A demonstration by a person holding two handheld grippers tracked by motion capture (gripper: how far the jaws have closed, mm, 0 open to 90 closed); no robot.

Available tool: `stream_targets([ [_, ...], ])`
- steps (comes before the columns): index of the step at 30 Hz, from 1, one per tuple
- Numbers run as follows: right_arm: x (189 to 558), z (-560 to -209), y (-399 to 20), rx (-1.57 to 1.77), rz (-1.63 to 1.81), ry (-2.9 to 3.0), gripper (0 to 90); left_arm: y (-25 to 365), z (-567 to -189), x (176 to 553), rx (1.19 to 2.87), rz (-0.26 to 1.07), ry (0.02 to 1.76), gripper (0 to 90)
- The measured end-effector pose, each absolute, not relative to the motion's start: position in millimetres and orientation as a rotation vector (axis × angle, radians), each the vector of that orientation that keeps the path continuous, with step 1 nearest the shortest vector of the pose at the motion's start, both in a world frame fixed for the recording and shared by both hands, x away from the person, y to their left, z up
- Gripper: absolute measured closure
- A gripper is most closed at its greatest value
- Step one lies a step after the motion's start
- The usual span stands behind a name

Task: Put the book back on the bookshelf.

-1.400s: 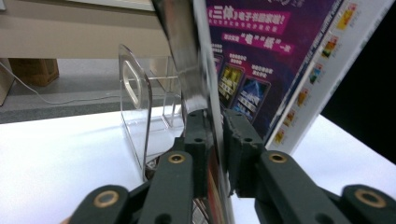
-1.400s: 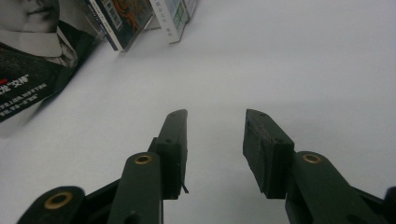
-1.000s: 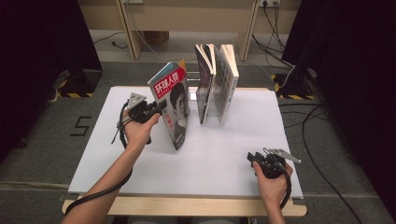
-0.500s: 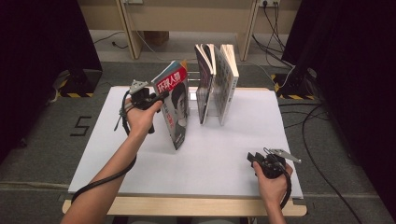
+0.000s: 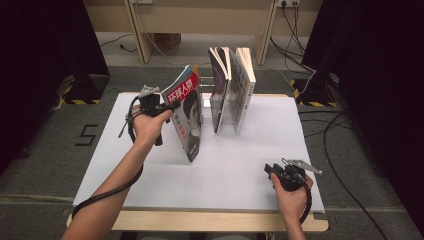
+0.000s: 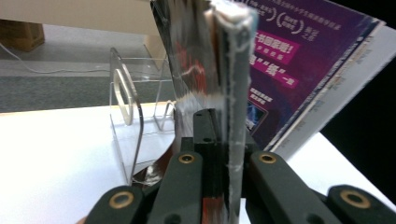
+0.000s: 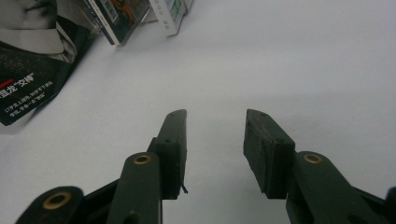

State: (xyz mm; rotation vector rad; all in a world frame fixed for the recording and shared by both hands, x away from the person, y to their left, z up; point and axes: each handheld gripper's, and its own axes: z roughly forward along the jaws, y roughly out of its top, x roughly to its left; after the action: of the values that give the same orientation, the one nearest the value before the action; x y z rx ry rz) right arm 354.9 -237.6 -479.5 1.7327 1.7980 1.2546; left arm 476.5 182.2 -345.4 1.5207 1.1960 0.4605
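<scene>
At the left of the white table (image 5: 125, 165), a broad bare strip runs from the table's left edge to the left gripper (image 5: 167, 106), whose jaws have just been closing and now clamp the spine edge of the magazine (image 5: 187, 117). The magazine stands tilted, its near lower corner on the tabletop and its top leaning left toward the hand. Just right of it, toward the far edge, two more magazines (image 5: 232, 85) stand upright in a clear acrylic rack (image 6: 126, 107), with a narrow gap between them and the held one. The near middle of the table lies bare. At the near right corner, the right gripper (image 5: 270, 170) rests close to the near edge, jaws parted around nothing.
</scene>
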Motion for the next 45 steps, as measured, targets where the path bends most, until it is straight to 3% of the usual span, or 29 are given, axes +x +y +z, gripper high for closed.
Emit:
stream_targets([
  [17, 353.8, -478.7, -239.8, 1.728, 1.252, 1.792, 60.0, 181.0, -328.5, 462.7, 1.466, 0.606, 1.057, 86.5],
  [45, 353.8, -478.7, -240.1, 1.736, 1.258, 1.785, 60.1, 173.3, -318.2, 489.7, 1.399, 0.735, 1.028, 86.6],
])
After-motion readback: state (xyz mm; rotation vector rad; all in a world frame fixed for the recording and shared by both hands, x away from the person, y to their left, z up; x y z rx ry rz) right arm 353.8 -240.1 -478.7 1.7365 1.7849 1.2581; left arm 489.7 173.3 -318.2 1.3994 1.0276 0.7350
